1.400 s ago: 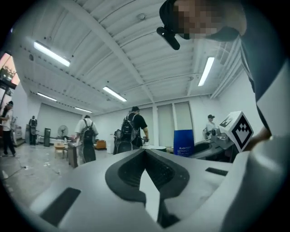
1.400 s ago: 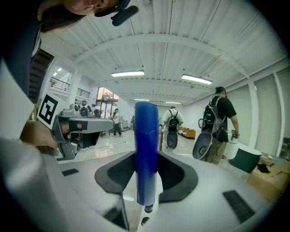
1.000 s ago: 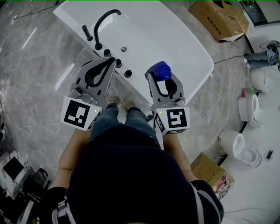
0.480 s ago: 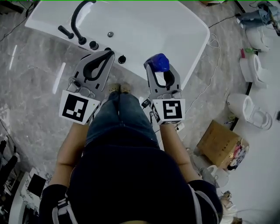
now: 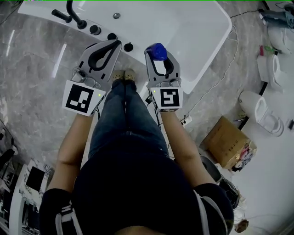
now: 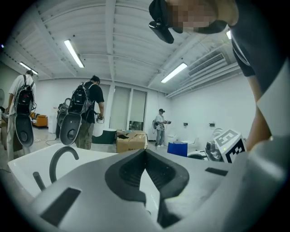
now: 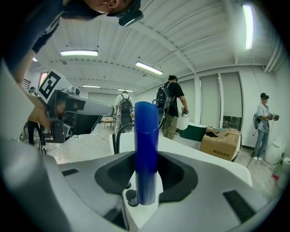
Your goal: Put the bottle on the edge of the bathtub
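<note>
A blue bottle stands upright between the jaws of my right gripper, which is shut on it. It hangs over the near rim of the white bathtub. My left gripper is shut with nothing in it, held to the left of the right one, near the tub's black knobs. A black curved faucet rises at the tub's left end.
A person's legs and shoes stand at the tub's side on a grey marble floor. A cardboard box and toilets lie to the right. Other people with backpacks stand in the room beyond.
The tub has slid up and left in the head view as the person shifted. Both grippers have come closer together, and the bottle stays gripped in the right one.
</note>
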`<state>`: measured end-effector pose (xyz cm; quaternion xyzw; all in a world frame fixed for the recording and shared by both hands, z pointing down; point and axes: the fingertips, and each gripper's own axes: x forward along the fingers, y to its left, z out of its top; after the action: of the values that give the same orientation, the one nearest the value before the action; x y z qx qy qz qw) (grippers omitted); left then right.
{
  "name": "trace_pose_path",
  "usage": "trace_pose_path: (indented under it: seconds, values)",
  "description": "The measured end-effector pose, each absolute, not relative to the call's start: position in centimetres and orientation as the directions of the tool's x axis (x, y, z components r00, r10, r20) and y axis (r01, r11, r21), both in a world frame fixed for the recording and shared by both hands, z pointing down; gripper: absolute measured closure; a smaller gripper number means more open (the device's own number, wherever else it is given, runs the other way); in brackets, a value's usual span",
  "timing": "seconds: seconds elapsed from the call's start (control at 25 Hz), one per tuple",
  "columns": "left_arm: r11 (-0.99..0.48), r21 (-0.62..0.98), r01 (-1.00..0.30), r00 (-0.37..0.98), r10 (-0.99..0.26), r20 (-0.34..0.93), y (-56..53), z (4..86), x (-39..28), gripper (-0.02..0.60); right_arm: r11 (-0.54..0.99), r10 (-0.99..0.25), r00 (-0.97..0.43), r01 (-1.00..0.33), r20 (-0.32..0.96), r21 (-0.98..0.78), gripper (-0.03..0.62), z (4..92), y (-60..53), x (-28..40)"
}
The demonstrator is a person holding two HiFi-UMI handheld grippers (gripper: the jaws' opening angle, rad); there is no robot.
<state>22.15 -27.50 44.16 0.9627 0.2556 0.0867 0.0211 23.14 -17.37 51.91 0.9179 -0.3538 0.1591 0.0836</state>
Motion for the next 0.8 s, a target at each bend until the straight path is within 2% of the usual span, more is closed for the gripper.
trace_pose_path:
  seconds: [0.8]
  values:
    - [-0.885, 0.172, 0.433, 0.847, 0.464, 0.26, -29.0, 56.6, 23.7, 0.558, -0.678, -0.62, 0.574, -0.735, 0.535, 0.002, 0.427, 70.0, -20.0, 24.7]
